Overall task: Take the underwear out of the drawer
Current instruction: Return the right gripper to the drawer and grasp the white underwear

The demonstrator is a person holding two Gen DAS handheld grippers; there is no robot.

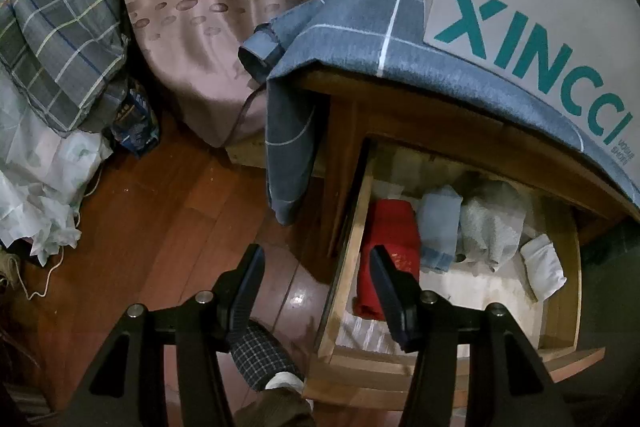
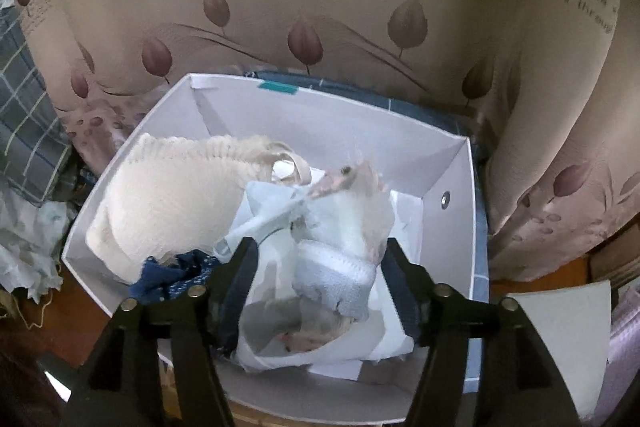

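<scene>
Left wrist view: the left gripper [image 1: 316, 273] hangs with jaws apart and nothing between them; the open wooden drawer [image 1: 348, 247] lies past its right finger — folded red underwear [image 1: 390, 227] just beyond that tip, pale folded pieces farther right.

Right wrist view: the right gripper [image 2: 318, 263] stands open over the white box [image 2: 452, 187] — a white garment [image 2: 340, 247] lies blurred between the jaws, pads apparently clear; a cream bra [image 2: 172, 195] lies left.

Dim room, reddish wood floor [image 1: 168, 211], leaf-print curtain [image 2: 320, 7], wooden nightstand [image 1: 384, 115] under blue checked cloth [image 1: 352, 27]
</scene>
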